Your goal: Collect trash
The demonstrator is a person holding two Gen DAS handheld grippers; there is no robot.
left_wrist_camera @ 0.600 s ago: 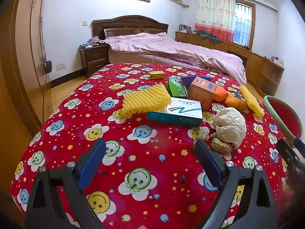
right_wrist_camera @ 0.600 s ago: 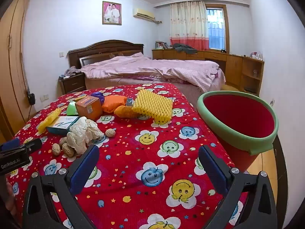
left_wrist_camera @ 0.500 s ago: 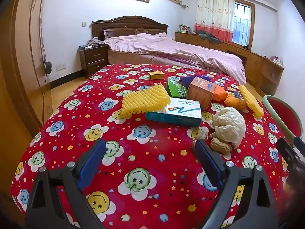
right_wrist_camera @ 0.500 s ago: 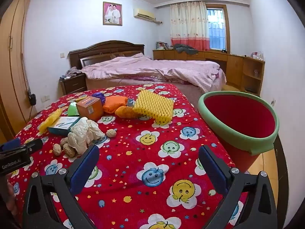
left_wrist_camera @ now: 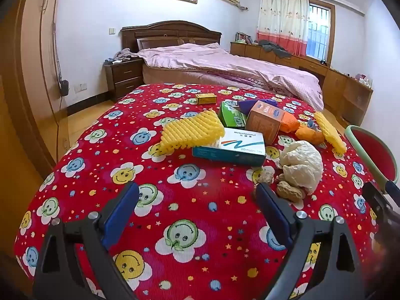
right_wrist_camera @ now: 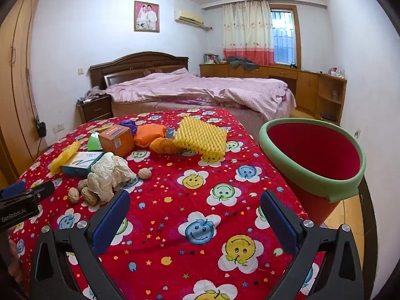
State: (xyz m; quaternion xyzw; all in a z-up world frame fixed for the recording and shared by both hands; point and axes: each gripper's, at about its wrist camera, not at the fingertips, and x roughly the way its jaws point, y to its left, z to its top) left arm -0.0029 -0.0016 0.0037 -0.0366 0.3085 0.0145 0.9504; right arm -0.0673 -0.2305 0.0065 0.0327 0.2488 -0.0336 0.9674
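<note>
red smiley cloth (left_wrist_camera: 175, 215) holds boxes, foam and crumpled paper (left_wrist_camera: 301, 166); left gripper (left_wrist_camera: 197, 206) and right gripper (right_wrist_camera: 195, 212) hover, fingers wide apart, empty, beside bin (right_wrist_camera: 350, 187).

"MeteoSpasmyl" on the white-teal box (left_wrist_camera: 233, 147); "GenRobot.AI" on the left gripper (right_wrist_camera: 18, 211)

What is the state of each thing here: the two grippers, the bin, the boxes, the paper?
Left gripper: open, empty.
Right gripper: open, empty.
Bin: tilted towards the table, nothing visible inside.
Blue-white box: flat, closed, yellow foam net partly on it.
Orange box: closed, tilted.
Paper: crumpled, beside the nuts.
</note>
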